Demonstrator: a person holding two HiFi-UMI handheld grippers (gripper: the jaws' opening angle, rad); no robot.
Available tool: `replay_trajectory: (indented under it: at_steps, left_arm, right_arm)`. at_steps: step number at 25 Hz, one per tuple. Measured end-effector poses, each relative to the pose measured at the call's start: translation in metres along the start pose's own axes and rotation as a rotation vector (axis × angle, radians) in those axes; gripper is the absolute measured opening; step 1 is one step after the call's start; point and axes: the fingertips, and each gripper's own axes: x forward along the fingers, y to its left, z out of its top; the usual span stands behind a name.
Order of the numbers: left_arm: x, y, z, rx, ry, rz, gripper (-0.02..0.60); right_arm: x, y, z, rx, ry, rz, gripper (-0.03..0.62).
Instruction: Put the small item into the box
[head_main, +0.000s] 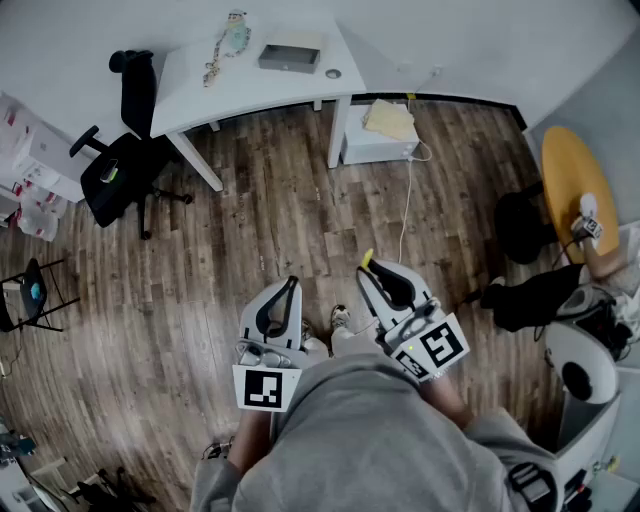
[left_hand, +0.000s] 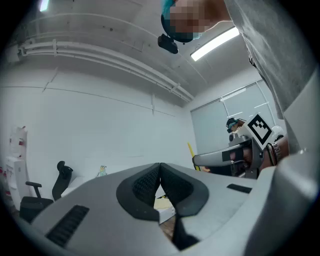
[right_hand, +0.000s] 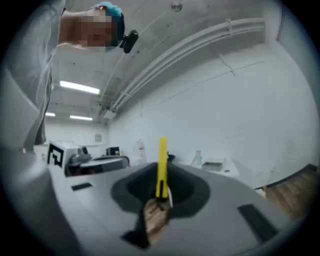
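Observation:
A thin yellow item (head_main: 367, 259) sticks out from the tip of my right gripper (head_main: 372, 272), which is shut on it. In the right gripper view the yellow strip (right_hand: 162, 165) stands upright between the closed jaws of that gripper (right_hand: 161, 194). My left gripper (head_main: 289, 287) is held beside it at waist height, shut with nothing in it; its pads (left_hand: 150, 182) meet at the tip. A flat grey box (head_main: 290, 55) lies on the white desk (head_main: 200, 90) far ahead, and the box (right_hand: 213, 165) shows small in the right gripper view.
A black office chair (head_main: 125, 165) stands left of the desk. A white cabinet (head_main: 380, 135) with a cable sits under the desk's right end. A toy figure (head_main: 235, 30) lies on the desk. A yellow round table (head_main: 575, 180) is at the right. Wooden floor lies between me and the desk.

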Motion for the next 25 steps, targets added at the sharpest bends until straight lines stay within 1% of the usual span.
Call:
replay_trajectory:
  at_steps: [4, 7, 19, 25]
  left_arm:
    - [-0.001, -0.002, -0.001, -0.003, -0.011, 0.009, 0.032]
    - [-0.008, -0.001, -0.003, -0.008, -0.004, 0.012, 0.032]
    - [-0.03, 0.021, -0.003, -0.03, -0.027, 0.044, 0.032]
    - [-0.05, 0.031, -0.006, -0.014, -0.039, 0.048, 0.032]
  right_arm:
    - [-0.001, 0.002, -0.003, 0.005, 0.005, 0.009, 0.078]
    - [0.0, 0.009, -0.005, 0.005, 0.012, 0.013, 0.08]
    - [0.019, 0.037, -0.009, -0.014, 0.021, 0.041, 0.079]
    - [0.028, 0.053, -0.014, -0.009, 0.012, 0.028, 0.08]
